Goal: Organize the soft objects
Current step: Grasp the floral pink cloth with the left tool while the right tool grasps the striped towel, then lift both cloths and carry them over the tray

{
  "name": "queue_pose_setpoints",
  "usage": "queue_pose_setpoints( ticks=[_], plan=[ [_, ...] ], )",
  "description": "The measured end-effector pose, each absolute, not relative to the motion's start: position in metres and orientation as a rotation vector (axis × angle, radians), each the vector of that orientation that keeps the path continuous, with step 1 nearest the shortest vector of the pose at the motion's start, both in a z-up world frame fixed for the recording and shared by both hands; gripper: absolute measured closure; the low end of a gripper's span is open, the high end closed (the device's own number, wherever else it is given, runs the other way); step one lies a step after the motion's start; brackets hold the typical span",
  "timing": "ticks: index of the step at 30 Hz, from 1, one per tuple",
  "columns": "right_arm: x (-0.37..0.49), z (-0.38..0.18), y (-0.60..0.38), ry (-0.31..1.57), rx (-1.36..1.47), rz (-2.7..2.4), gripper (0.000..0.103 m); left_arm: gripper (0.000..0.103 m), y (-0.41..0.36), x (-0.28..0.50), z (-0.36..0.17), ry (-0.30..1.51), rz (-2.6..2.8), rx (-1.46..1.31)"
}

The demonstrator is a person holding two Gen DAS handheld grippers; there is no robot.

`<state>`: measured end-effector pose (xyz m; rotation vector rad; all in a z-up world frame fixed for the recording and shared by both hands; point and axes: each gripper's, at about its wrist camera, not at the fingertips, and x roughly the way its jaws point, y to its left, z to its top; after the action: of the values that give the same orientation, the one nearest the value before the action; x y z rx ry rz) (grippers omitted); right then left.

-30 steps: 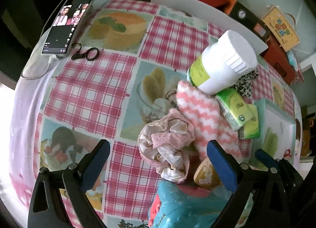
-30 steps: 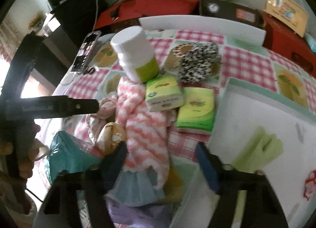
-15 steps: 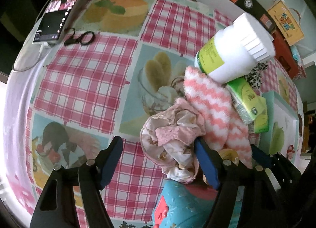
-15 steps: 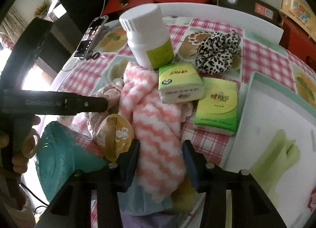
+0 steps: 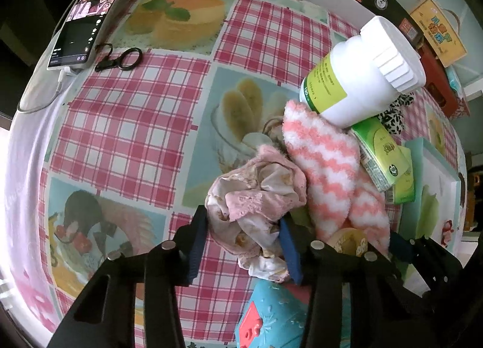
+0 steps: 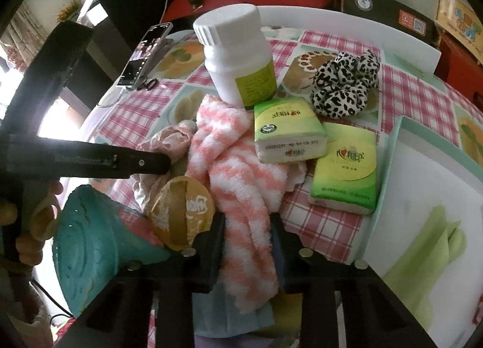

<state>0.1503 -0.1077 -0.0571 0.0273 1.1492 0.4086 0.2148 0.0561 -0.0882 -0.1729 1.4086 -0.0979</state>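
Tabletop (image 5: 126, 142) under a pink-checked cloth with dessert prints; a pile of soft and hard things sits toward its right side.

Left gripper (image 5: 244, 236): pointing steeply down, jaws closing around the crumpled pink-and-cream cloth (image 5: 256, 194). The blue pads sit against both flanks of the bundle, which bulges up between them.

Right gripper (image 6: 247, 236): jaws closing on the pink-and-white striped fuzzy sock (image 6: 241, 179). The sock's lower length runs between the fingers, squeezed narrow there, and its end hangs toward the camera over a pale blue item.

The sock lies beside the crumpled cloth and touches it; its upper end tucks under the base of a white bottle with a green label (image 6: 238, 61), which leans on the pile. Two green tissue packs (image 6: 289, 133) lie just right of the sock, one overlapping the other. A leopard-print scrunchie (image 6: 344, 82) sits behind them. A round gold-coloured lidded item (image 6: 181, 212) and a teal plastic toy (image 6: 87, 248) lie left of the sock. A phone (image 5: 90, 13) with its screen lit rests at the tabletop's far left edge, well apart.
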Motion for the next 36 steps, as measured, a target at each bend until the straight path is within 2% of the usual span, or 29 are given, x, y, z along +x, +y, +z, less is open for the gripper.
queue_pose_setpoints(
  ticks=[5,18,36],
  plan=[
    [0.15,-0.056,-0.105,1.139,0.026,0.408,0.083,0.072,0.058,0.214,-0.083,1.401,-0.104,-0.177],
    [0.144,-0.042,-0.114,1.11,0.068,0.415,0.089,0.083,0.056,0.21,-0.062,1.365,-0.106,-0.181],
    [0.136,-0.009,-0.125,1.024,0.17,0.474,0.091,0.084,0.048,0.2,-0.009,1.256,-0.122,-0.192]
  ],
)
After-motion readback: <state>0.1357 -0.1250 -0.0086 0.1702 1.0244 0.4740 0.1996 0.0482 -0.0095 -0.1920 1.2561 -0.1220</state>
